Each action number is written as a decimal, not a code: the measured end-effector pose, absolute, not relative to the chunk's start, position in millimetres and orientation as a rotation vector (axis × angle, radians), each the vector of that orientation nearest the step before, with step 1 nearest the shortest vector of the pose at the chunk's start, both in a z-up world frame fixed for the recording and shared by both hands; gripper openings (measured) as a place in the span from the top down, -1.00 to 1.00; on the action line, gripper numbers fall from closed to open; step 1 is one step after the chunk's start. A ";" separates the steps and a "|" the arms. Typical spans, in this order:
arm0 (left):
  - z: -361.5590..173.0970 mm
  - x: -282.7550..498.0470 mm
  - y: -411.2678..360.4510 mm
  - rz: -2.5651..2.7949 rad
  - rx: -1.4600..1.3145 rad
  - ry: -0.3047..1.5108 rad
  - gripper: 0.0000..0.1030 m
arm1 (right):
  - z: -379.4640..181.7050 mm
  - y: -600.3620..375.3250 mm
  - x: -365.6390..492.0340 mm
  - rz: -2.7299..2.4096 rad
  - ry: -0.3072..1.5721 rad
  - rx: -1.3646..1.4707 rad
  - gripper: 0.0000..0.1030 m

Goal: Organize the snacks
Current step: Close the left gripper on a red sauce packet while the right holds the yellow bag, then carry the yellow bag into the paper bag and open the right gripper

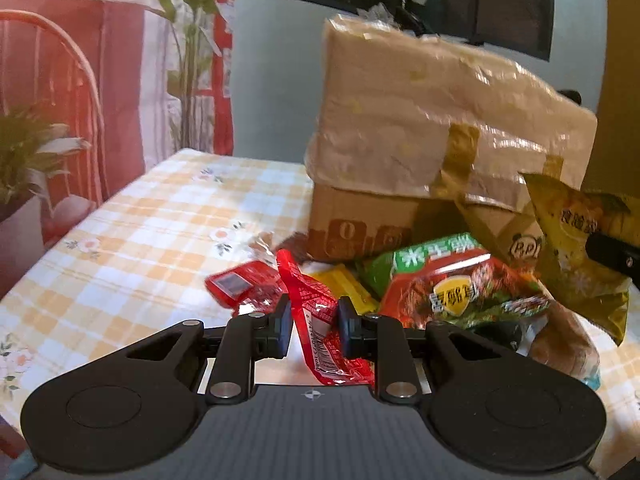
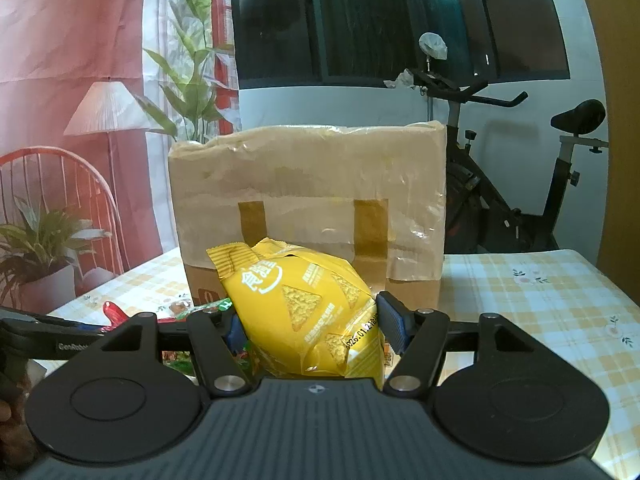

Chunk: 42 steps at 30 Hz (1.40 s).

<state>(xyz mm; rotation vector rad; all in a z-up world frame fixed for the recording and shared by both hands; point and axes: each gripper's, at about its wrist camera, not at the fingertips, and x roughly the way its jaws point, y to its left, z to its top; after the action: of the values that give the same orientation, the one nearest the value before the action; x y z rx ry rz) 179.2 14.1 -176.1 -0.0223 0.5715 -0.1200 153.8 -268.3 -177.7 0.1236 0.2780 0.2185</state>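
Two snack packets are clamped, one in each tool. The left tool [image 1: 313,330] has its blue pads pressed together on a crinkled red foil sachet with a barcode [image 1: 320,320], which stands between them above the table, its lower end hanging toward the camera. The right tool [image 2: 316,326] grips a puffy yellow chip bag printed with triangles [image 2: 304,312] at its sides, the bag filling the gap and rising just in front of a tall taped cardboard box wrapped in shiny film [image 2: 308,196]. Beside the sachet, a loose heap of other packets lies against the box's foot: a red and green noodle-style bag [image 1: 452,284], a flat yellow packet [image 1: 344,284] and another red wrapper [image 1: 244,284]; their print is blurred. A brownish wrapped item at the right edge of the left view is too smeared to identify. Everything rests on a table under a yellow-and-white checked floral cloth [image 2: 540,300]. Behind stand an exercise bike [image 2: 500,184], a dark window [image 2: 400,20] and a printed backdrop with lamp and plants [image 2: 80,100].
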 end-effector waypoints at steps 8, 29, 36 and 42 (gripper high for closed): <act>-146.2 174.0 21.7 -0.136 -0.047 0.490 0.52 | -161.9 -275.0 141.5 0.204 0.230 0.150 -0.28; -12.4 235.7 -29.5 -0.390 -0.037 0.218 0.51 | -24.1 -313.6 203.3 0.245 -0.040 0.235 -0.28; -11.1 302.5 -54.4 -0.425 -0.051 0.271 0.50 | -28.5 -300.9 263.1 0.243 0.004 0.207 -0.28; -22.9 348.5 -54.1 -0.369 -0.098 0.342 0.50 | -50.6 -294.2 304.8 0.227 0.137 0.244 -0.28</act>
<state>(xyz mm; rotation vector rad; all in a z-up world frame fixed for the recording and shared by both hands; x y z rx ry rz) 348.5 -54.1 -22.9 -0.0980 0.3421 -0.3688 304.8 -294.2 -50.6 0.2442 0.1368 0.2267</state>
